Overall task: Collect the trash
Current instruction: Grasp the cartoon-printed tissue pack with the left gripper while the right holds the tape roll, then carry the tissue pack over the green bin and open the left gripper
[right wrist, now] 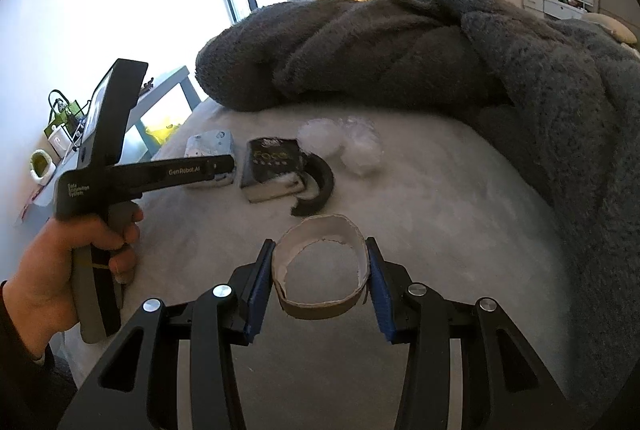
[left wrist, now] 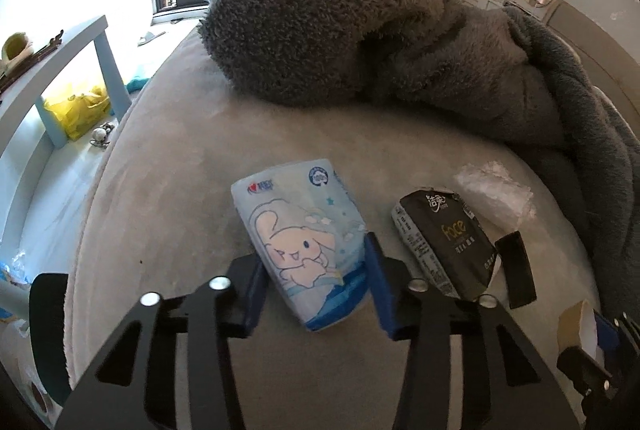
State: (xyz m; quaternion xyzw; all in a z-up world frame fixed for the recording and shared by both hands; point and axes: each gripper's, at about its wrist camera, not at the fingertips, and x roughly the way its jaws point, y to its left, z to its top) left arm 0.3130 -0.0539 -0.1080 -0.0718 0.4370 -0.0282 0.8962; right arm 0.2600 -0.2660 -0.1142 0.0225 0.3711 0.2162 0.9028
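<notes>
Trash lies scattered on the bed [left wrist: 180, 158], and both claws are set to pick up a piece each.

Left wrist view: the left claw [left wrist: 316, 280] straddles a blue cartoon-printed tissue pack [left wrist: 304, 238], its blue pads [left wrist: 376, 270] against or just beside the pack's two sides; whether they press it I cannot tell for sure, though the grip looks nearly made. Just to the right of the claw lies a black tissue pack [left wrist: 444, 242], with a curved black strip [left wrist: 516, 270] at its near end and crumpled white wrap [left wrist: 496, 194] beyond it. A grey fleece blanket [left wrist: 320, 26] is heaped well ahead.

Right wrist view: the right claw [right wrist: 320, 282] stands part open around a torn cardboard ring [right wrist: 320, 270], both pads at the ring's outer wall and seemingly touching it. The ring is not visibly squashed. Ahead of this claw sit the black pack, the strip and the wrap; to the left, a hand [right wrist: 76, 262] holds the other gripper over the blue pack.

Judging by this, the step in hand is grasping. Next, each claw needs to close gently, since ring and pack will both crush, then lift clear toward a bin, which neither view shows for certain.
</notes>
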